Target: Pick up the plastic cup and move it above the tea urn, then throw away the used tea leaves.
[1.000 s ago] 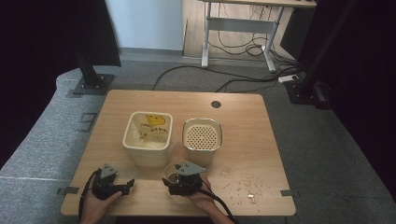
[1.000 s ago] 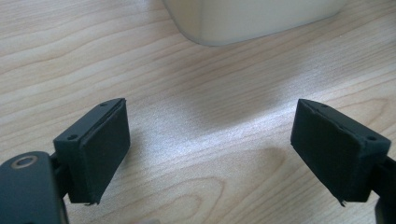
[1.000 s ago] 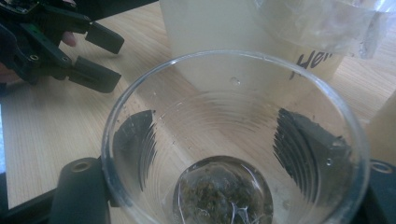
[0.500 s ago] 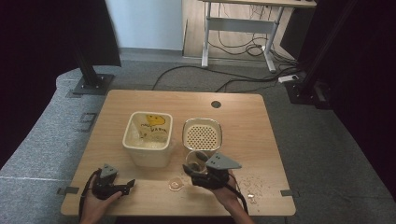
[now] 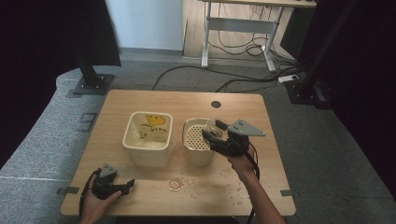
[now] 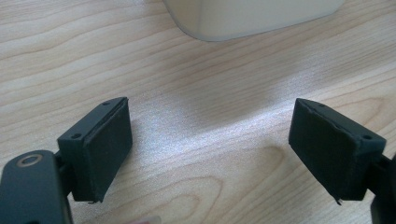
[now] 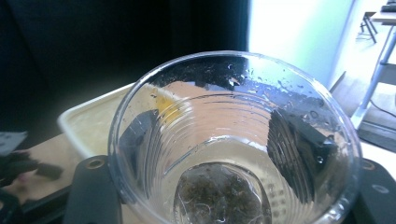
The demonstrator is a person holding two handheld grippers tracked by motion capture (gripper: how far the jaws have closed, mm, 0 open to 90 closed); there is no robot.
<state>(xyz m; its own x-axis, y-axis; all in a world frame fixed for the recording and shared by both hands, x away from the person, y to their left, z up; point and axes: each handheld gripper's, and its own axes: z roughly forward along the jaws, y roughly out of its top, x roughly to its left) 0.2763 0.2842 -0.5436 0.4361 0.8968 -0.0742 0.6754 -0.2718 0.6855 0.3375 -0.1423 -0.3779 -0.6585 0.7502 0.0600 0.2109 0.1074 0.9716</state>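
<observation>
My right gripper (image 5: 214, 136) is shut on a clear plastic cup (image 5: 216, 127) and holds it tilted over the perforated strainer (image 5: 195, 136) in a cream tub. In the right gripper view, the cup (image 7: 243, 98) is wet inside, with water and dark grains (image 7: 223, 197) at its bottom. My right gripper (image 7: 219, 140) shows through its wall, a pad on each side. My left gripper (image 5: 127, 185) rests open on the table's front left. In the left gripper view, its jaws (image 6: 210, 149) stand wide apart over bare wood, holding nothing.
A cream bin (image 5: 147, 145) with a yellow print inside stands left of the strainer tub; its base (image 6: 252, 16) lies ahead of my left gripper. A wet ring (image 5: 176, 185) and scattered grains (image 5: 236, 189) mark the table's front. A cable hole (image 5: 215, 104) sits at the back.
My right gripper has lifted the cup from the table's front middle and carried it up and right to the strainer, leaving a wet ring. The left gripper has stayed put.
</observation>
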